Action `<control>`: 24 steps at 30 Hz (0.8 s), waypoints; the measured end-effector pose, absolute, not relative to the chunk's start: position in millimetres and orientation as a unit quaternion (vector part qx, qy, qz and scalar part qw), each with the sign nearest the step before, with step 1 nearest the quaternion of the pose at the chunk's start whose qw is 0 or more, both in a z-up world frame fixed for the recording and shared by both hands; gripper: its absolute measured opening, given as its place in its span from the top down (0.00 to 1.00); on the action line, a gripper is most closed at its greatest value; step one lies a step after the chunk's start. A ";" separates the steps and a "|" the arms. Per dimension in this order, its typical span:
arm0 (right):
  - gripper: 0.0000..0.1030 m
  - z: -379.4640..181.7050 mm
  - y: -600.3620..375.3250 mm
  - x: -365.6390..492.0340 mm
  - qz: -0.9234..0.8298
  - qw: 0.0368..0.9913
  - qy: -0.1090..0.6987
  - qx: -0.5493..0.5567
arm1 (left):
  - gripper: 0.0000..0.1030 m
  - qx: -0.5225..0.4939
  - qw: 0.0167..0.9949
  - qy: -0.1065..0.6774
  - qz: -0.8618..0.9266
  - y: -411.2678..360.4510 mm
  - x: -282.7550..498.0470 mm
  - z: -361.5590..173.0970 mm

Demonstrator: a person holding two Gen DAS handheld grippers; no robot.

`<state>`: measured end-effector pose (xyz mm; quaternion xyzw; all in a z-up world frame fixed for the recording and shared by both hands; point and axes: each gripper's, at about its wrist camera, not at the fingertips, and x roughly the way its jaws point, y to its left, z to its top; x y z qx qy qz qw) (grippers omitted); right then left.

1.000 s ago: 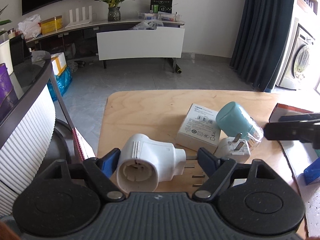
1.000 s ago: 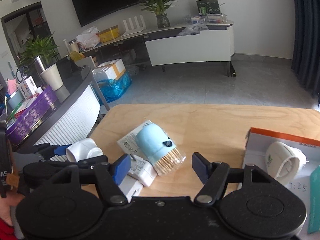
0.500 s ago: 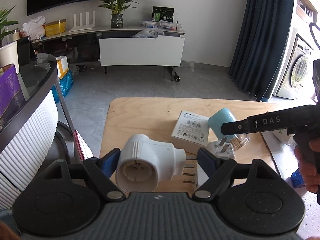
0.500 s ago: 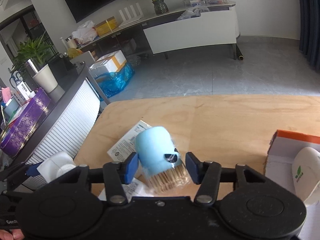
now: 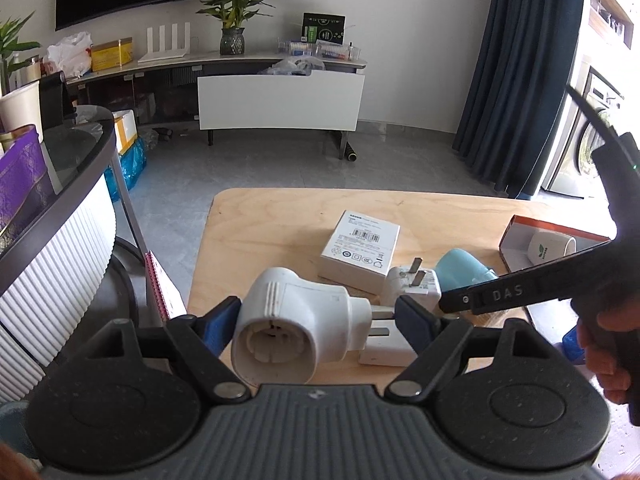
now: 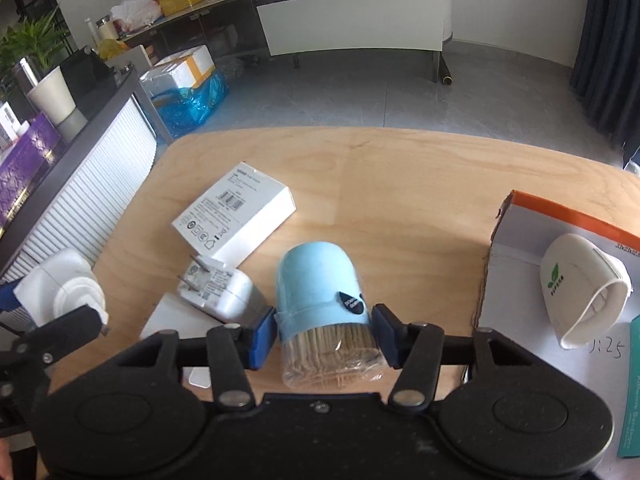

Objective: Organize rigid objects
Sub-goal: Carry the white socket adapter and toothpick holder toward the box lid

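Left wrist view: the left gripper [image 5: 318, 316] clamps a white plug adapter [image 5: 296, 328] above the table [image 5: 280, 220].

Right wrist view: the right gripper [image 6: 325, 334] is closing its fingers [image 6: 264, 334] onto the blue toothpick jar [image 6: 320, 292], which lies on the table beside a white charger [image 6: 220, 288].

Wooden table [image 6: 400, 184] carries white box [image 6: 236, 212], charger [image 6: 218, 288], toothpick jar [image 6: 320, 292], perhaps cardboard tray [image 6: 516, 220].
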<state>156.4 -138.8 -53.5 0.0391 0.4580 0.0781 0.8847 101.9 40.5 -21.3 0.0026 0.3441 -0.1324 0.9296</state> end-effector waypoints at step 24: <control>0.44 19.4 -153.1 6.5 0.046 0.927 0.367 0.057 | 0.17 -0.018 0.940 0.328 -0.093 -6.9 29.6 19.5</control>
